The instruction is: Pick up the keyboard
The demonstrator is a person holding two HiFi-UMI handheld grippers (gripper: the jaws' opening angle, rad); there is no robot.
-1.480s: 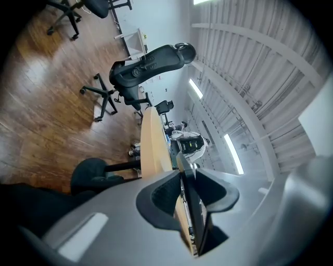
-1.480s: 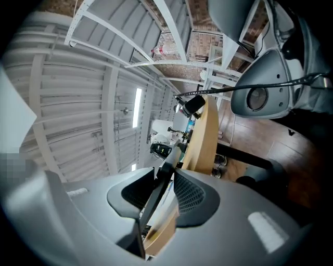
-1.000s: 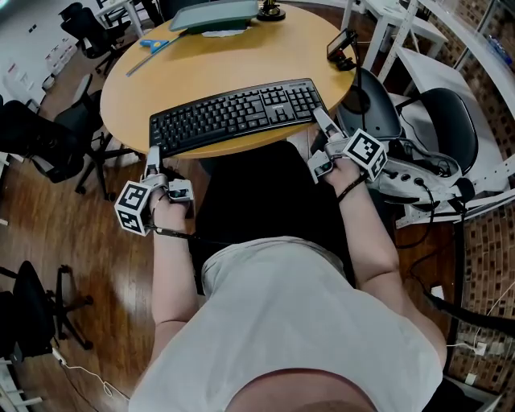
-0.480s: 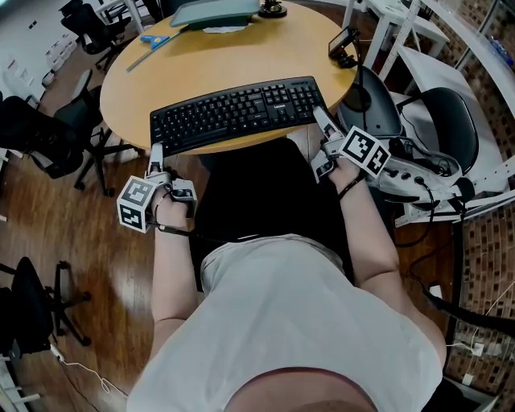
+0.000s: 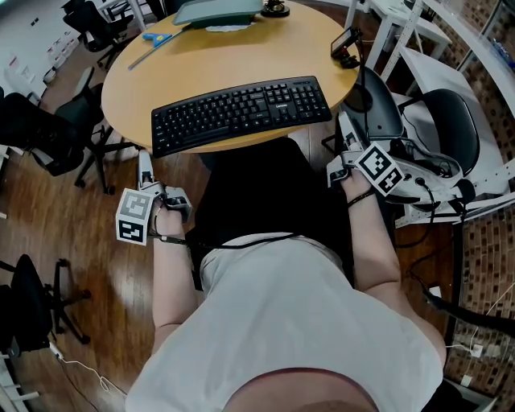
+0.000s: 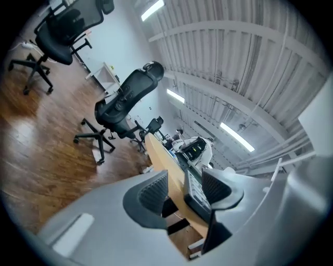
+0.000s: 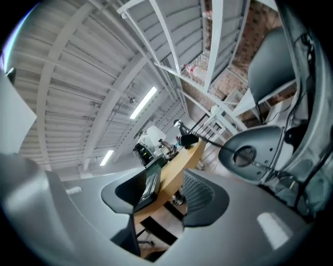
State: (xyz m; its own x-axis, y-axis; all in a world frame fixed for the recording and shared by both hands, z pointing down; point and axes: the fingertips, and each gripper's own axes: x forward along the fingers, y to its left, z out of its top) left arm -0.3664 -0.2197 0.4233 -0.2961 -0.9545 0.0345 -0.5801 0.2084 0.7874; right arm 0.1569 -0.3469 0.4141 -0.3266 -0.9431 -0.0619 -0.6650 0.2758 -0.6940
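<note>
The round wooden table [image 5: 233, 68] was picked out first, filling the upper middle of the head view, and everything else was placed against it. A person in a light shirt [image 5: 282, 322] was seated at the table's near edge. A black office chair [image 5: 40, 133] was parked off the table's left side, and a dark chair [image 5: 378, 105] was drawn up close to its right side. The black keyboard [image 5: 241, 113] was laid flat on the table along the near edge, untouched and not yet lifted. And the left gripper [image 5: 145, 165] was held just off the table's near-left rim, apart from the keyboard. Its jaws were caught opening, spread with nothing pressed between the pads, and only the table's edge and the keyboard's end were sighted beyond the gap. The right gripper [image 5: 344, 133] was held just off the table's near-right rim, likewise clear of the keyboard. Its jaws were opening too, wide apart, with nothing gripped. A flat grey-green object [image 5: 217, 12] was seen at the table's far edge. A blue-handled tool [image 5: 153, 38] was seen at its far-left edge, and a small black device [image 5: 344, 44] at its right edge.
</note>
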